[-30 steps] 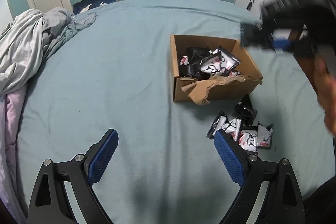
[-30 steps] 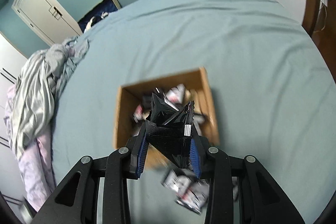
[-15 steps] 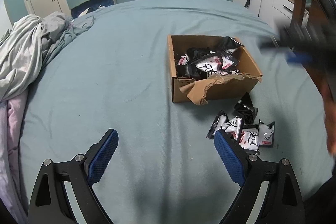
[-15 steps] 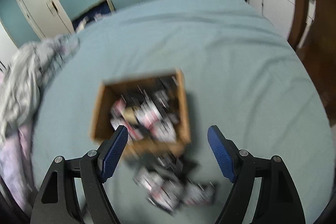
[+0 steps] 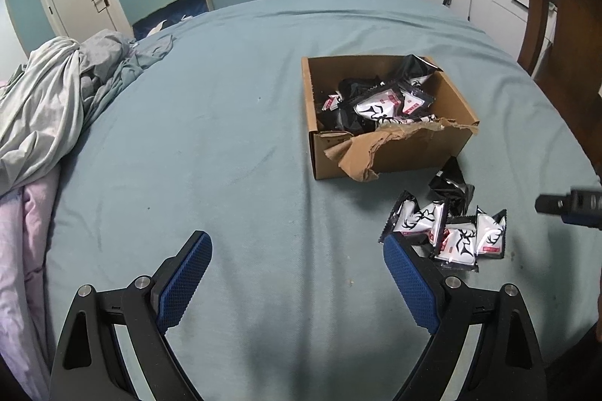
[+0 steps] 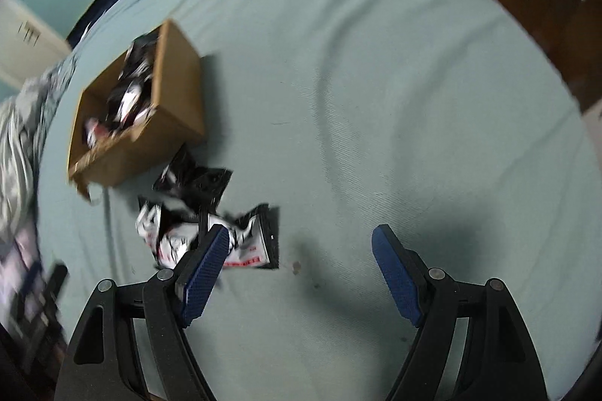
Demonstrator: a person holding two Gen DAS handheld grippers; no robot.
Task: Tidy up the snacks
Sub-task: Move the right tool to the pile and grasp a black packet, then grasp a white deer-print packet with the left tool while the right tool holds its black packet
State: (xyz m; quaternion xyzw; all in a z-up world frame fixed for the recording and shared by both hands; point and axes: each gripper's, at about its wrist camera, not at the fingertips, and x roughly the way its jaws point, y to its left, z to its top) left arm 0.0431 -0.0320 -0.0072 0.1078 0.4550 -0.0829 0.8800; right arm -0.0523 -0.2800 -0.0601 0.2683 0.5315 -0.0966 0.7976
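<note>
Box [image 5: 391,152] long axis roughly crosswise, opening up.

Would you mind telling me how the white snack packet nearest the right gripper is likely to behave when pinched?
The white snack packet looks like thin crinkled foil, so it will probably flex and feel light. Its glossy film may slip on the fingers. It touches its neighbours in the loose pile, so those may shift.

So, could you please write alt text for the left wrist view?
An open cardboard box with a torn front flap sits on a teal bedsheet, partly filled with snack packets, and a small pile of loose packets lies just in front of it. The left gripper is open and empty in the foreground.
</note>
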